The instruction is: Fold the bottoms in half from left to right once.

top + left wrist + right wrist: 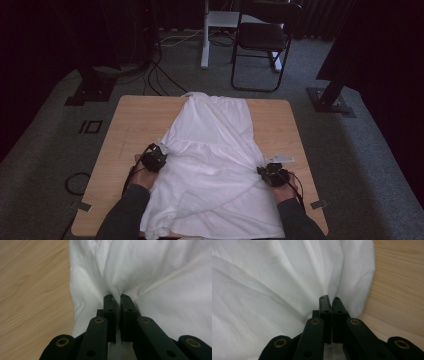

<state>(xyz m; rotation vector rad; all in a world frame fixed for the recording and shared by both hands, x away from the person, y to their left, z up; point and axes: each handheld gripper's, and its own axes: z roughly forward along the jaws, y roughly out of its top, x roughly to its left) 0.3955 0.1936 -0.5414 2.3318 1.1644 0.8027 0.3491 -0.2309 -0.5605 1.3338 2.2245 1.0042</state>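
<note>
Both grippers are down on the white garment [212,155], which lies spread along the wooden table [125,130]. The left gripper [116,298] has its jaws pinched together on a fold of cloth at the garment's left edge; fabric bunches right at the fingertips and fans out beyond them. The right gripper [331,300] is clamped too, a tuck of cloth caught between its tips, bare table just beside them.
</note>
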